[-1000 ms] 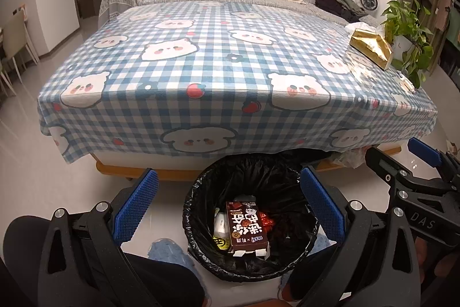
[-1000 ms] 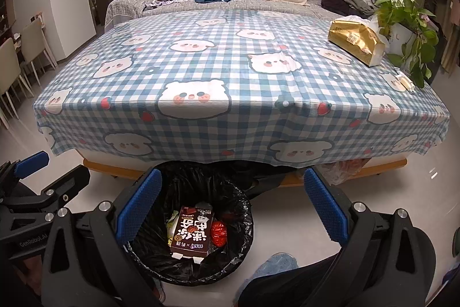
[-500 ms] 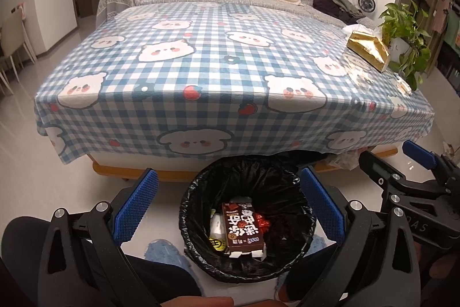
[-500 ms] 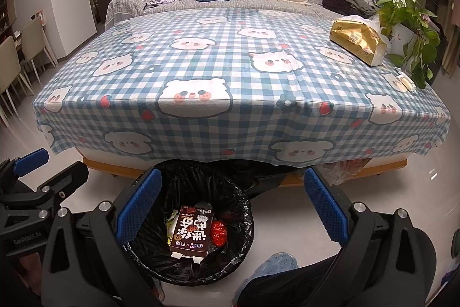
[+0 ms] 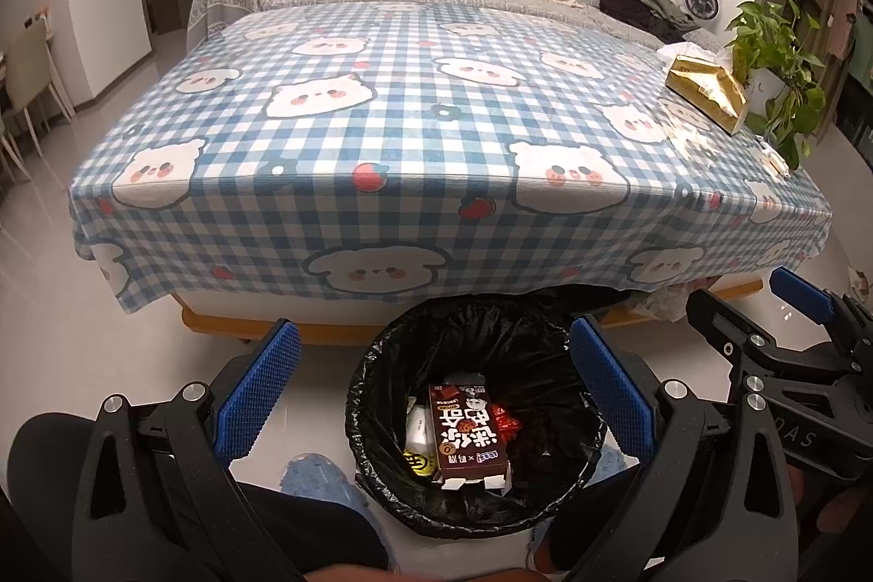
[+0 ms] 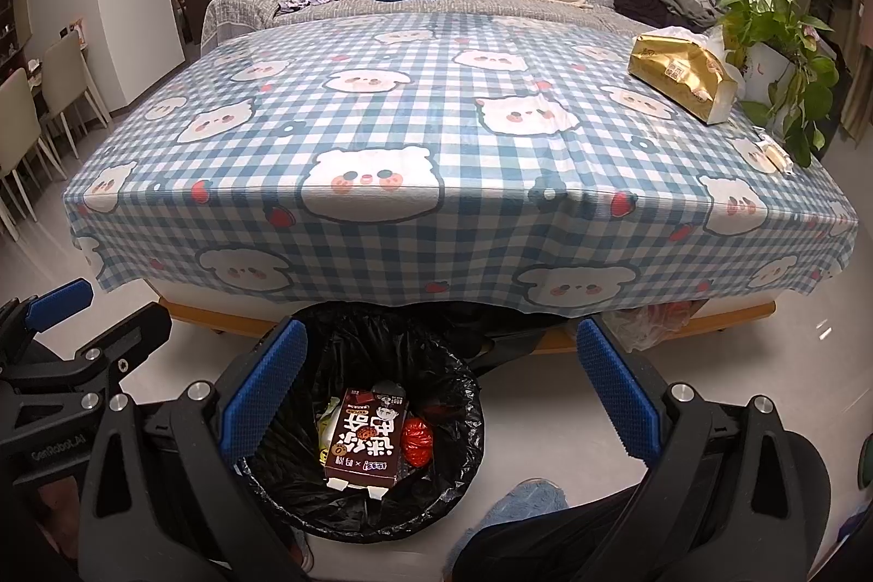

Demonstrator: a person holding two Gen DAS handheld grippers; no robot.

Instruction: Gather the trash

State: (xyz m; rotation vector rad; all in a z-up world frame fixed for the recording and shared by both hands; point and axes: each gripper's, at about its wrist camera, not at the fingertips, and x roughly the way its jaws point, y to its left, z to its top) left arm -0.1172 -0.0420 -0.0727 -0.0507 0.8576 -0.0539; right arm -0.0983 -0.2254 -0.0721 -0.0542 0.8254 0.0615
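A bin lined with a black bag (image 5: 382,380) (image 6: 464,396) stands on the floor at the table's near edge. Inside lie a brown snack box (image 5: 464,432) (image 6: 366,437), a red wrapper (image 6: 417,437) and some pale packets. My left gripper (image 5: 434,391) hangs open above the bin, nothing between its blue pads. My right gripper (image 6: 436,396) is open too, held over the floor just right of the bin. Each gripper shows at the edge of the other's view. A small wrapped item (image 6: 775,154) lies near the table's right edge.
The table wears a blue checked cloth with bear faces (image 5: 414,129) (image 6: 414,107). A gold tissue pack (image 5: 706,91) (image 6: 682,77) and a potted plant (image 6: 775,31) stand at its right side. A grey sofa with a backpack is behind. Blue slippers and dark trousers sit below the grippers.
Both grippers have drifted slightly, the table and bin shifting a little in view. The bin's contents and both open grippers look the same.
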